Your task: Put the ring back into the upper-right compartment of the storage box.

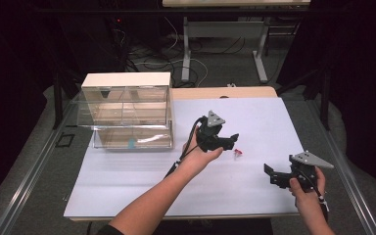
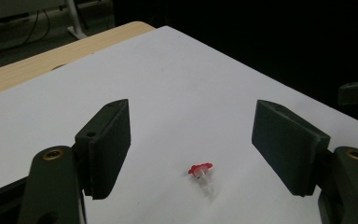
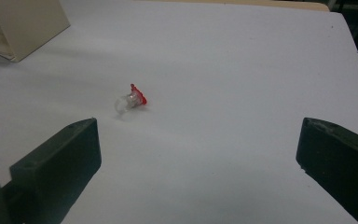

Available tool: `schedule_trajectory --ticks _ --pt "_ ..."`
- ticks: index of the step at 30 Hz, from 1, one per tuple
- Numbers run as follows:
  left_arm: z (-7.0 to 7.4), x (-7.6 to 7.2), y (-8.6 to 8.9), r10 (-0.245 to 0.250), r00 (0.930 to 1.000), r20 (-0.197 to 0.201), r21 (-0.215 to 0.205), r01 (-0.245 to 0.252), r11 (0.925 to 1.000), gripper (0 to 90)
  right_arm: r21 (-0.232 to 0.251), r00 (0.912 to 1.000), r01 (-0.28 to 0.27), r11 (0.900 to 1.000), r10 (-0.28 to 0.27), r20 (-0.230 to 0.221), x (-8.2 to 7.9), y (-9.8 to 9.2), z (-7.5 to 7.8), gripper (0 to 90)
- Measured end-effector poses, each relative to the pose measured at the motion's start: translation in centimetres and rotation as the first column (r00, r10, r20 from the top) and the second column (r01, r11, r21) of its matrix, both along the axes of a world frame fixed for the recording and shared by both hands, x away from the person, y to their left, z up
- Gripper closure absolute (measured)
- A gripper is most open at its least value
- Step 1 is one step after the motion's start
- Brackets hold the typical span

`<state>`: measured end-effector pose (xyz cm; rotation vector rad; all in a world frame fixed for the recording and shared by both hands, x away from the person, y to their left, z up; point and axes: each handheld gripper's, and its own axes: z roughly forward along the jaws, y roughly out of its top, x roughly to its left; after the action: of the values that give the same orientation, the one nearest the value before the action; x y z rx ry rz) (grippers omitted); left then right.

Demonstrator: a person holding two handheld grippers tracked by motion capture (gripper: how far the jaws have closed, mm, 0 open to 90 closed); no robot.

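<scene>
Clear glossy plastic drawer box (image 1: 127, 115); matt white sheet (image 1: 254, 122), perhaps paper.

One ring (image 1: 237, 153), one drawer cabinet (image 1: 126, 110)

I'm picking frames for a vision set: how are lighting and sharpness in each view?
High view: white sheet evenly lit, surroundings nearly black, small red-capped piece barely resolved. Left gripper view: the piece fairly sharp with a soft shadow, left tongs dark and softer. Right gripper view: the piece slightly blurred, right tongs underexposed.

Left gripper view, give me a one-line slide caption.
Open jaws of the left gripper frame a small red-capped clear piece lying on the white table surface.
</scene>
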<state>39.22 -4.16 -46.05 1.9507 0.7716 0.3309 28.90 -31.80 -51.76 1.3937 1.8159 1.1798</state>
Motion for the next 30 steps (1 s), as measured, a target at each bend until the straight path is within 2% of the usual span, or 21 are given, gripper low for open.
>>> schedule_trajectory --ticks 1,14,15,22,26,27,30 --pt "-0.1 0.1 -0.1 0.004 1.0000 -0.005 0.003 -0.004 1.0000 28.5 -0.008 0.9996 -0.018 1.000 0.018 -0.022 -0.1 -0.2 0.1 0.0" --pt "-1.8 0.9 -0.6 -0.003 0.9999 -0.017 0.046 0.004 0.9989 33.8 -0.009 0.9994 -0.022 1.000 0.022 -0.026 0.0 -0.1 0.1 0.0" --pt "-2.0 1.0 -0.6 0.000 0.9996 -0.028 0.038 0.001 0.9993 34.5 -0.009 0.9994 -0.022 1.000 0.022 -0.026 0.0 -0.1 0.1 0.0" --pt "-3.1 1.6 -0.6 -0.003 0.9986 -0.053 0.067 0.006 0.9977 37.3 -0.007 0.9993 -0.020 1.000 0.020 -0.032 0.0 -0.1 0.0 0.0" --pt "-3.8 1.7 -0.8 0.013 0.9973 -0.072 0.062 -0.009 0.9980 37.6 -0.010 0.9993 -0.016 1.000 0.016 -0.033 0.0 0.0 0.0 0.0" --pt "-3.8 1.7 -0.8 0.008 0.9965 -0.083 0.076 -0.002 0.9971 37.6 -0.012 0.9994 -0.018 1.000 0.018 -0.031 0.0 0.0 0.0 0.0" --pt "-4.2 1.8 -1.1 0.015 0.9954 -0.095 0.070 -0.008 0.9975 38.3 -0.014 0.9994 -0.019 1.000 0.019 -0.029 0.0 0.0 0.0 0.0"
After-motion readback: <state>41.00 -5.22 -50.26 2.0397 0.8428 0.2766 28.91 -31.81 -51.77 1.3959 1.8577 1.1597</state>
